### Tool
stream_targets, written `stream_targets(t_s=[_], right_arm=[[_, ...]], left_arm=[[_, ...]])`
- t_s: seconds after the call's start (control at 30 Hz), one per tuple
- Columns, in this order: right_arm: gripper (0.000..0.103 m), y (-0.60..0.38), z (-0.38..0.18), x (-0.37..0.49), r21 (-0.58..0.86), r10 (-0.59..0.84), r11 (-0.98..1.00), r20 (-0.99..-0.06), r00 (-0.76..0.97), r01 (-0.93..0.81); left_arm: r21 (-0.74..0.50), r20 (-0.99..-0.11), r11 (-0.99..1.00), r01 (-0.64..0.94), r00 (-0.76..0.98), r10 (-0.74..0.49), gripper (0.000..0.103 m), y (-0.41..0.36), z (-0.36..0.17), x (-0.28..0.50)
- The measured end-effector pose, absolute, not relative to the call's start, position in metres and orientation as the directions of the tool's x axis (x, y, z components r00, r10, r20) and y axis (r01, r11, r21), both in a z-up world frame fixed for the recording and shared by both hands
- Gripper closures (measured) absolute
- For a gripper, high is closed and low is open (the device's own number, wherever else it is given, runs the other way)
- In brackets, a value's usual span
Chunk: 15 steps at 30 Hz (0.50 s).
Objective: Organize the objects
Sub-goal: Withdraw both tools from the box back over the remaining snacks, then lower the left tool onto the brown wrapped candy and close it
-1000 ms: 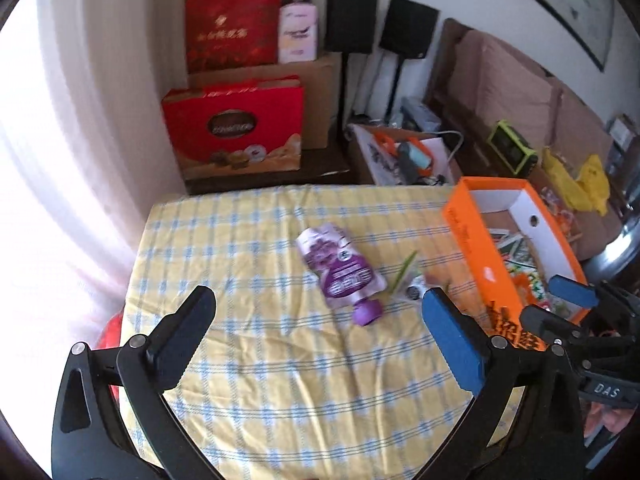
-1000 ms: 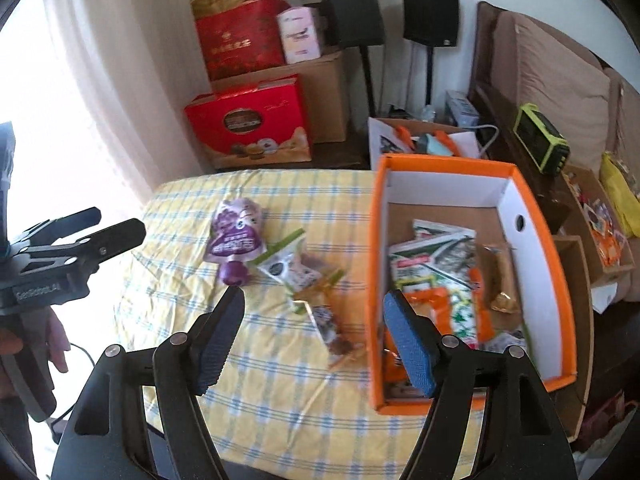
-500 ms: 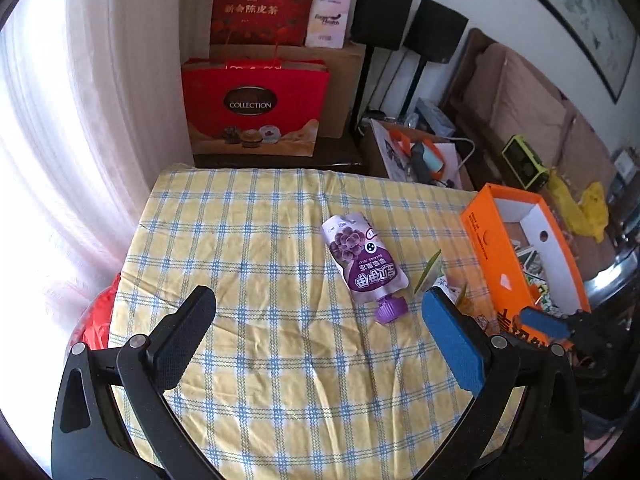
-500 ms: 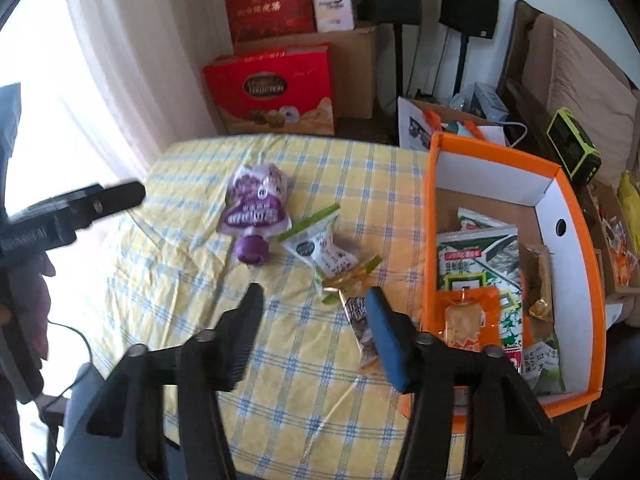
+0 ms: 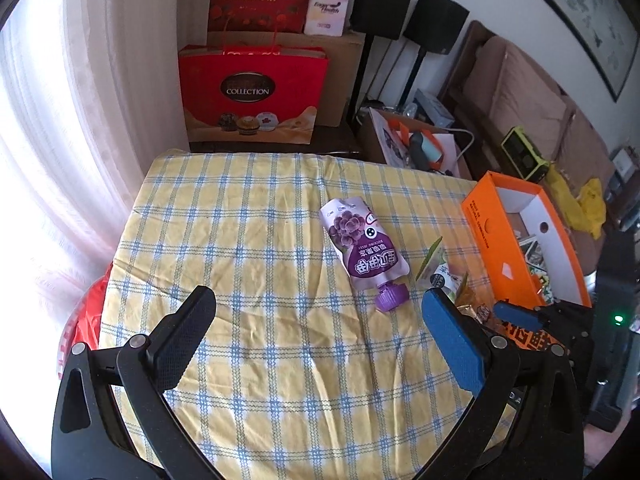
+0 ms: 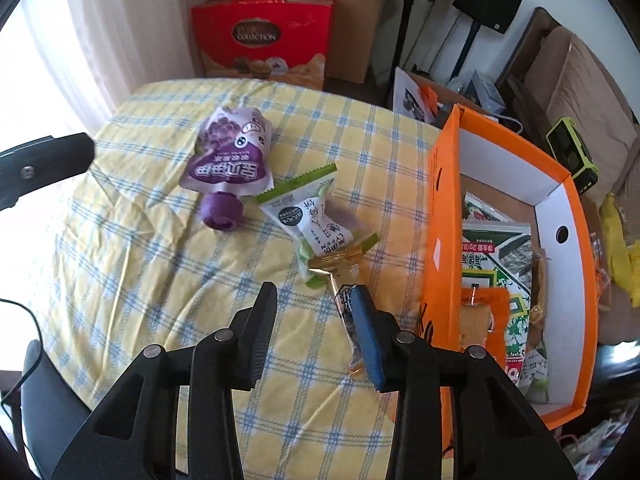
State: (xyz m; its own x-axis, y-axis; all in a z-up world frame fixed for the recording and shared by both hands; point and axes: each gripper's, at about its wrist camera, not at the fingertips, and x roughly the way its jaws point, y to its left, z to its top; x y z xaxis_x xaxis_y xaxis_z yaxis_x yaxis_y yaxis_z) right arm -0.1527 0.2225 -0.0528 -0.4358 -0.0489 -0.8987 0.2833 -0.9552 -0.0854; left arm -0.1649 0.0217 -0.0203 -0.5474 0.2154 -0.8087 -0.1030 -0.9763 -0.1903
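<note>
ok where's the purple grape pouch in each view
Left wrist view: the purple pouch lies right of centre on the checked cloth, cap toward the camera, ahead of the open left claw.
Right wrist view: upper left of centre, beyond and left of the closing right claw.
Shared landmark: the orange box, to the pouch's right in both.

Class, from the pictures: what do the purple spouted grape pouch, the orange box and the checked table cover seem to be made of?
Purple spouted grape pouch: likely flexible plastic film, glossy, printed, with a hard-looking plastic cap. Orange box: looks like matte cardboard, folded walls, white inside, with a punched hole. Yellow-and-blue checked table cover: apparently woven fabric; it creases softly.
</note>
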Motion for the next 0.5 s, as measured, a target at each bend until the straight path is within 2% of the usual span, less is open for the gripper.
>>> stream_targets(t_s=[0.17,0.27,0.5], right_arm=[[0.064,0.220,-0.065,-0.163,-0.103,-0.020,-0.951,-0.919,-0.393,0.290],[0.068,0.221,-0.070,-0.168,-0.110,-0.008,-0.951,-0.925,-0.379,0.289],[0.066,0.215,-0.075,-0.175,-0.136,0.016,-0.942,-0.931,-0.364,0.306]], left_arm=[[-0.194,-0.806,-0.976,-0.098,-0.550,0.216,0.000,0.016,-0.019,-0.165],[-0.198,-0.806,-0.975,-0.096,-0.551,0.218,0.000,0.013,-0.019,-0.165],[-0.210,-0.813,-0.973,-0.095,-0.536,0.227,0.000,0.012,-0.024,-0.165]])
